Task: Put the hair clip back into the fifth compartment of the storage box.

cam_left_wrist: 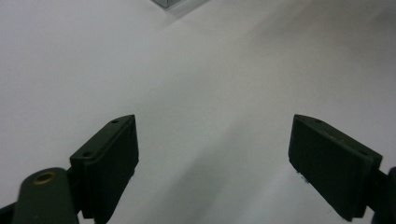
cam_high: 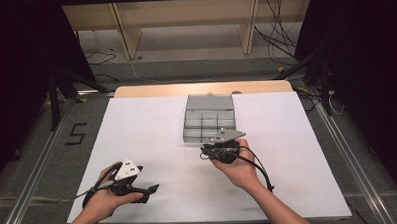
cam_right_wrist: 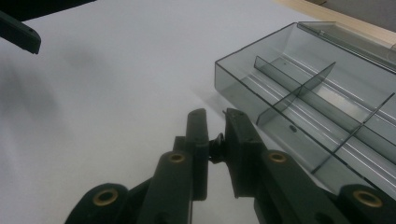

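Observation:
A clear grey compartment box [cam_high: 209,118] lies open at the middle back of the white sheet, its lid folded back; the compartments I can see are empty. My right gripper [cam_high: 205,153] sits just in front of the box's near edge, its jaws pointing left. In the right gripper view the gripper [cam_right_wrist: 215,115] is shut on a small dark part [cam_right_wrist: 216,145] pinched low between the pads, with the box [cam_right_wrist: 243,80] close on the right. My left gripper [cam_high: 149,190] rests near the front left, jaws wide apart. In its own view it [cam_left_wrist: 212,123] stands open over bare white sheet.
The white sheet [cam_high: 152,128] covers most of the wooden table. A corner of the box [cam_left_wrist: 168,2] peeks in at the top of the left gripper view. Cables trail from both grippers. Shelving and loose cables stand behind the table.

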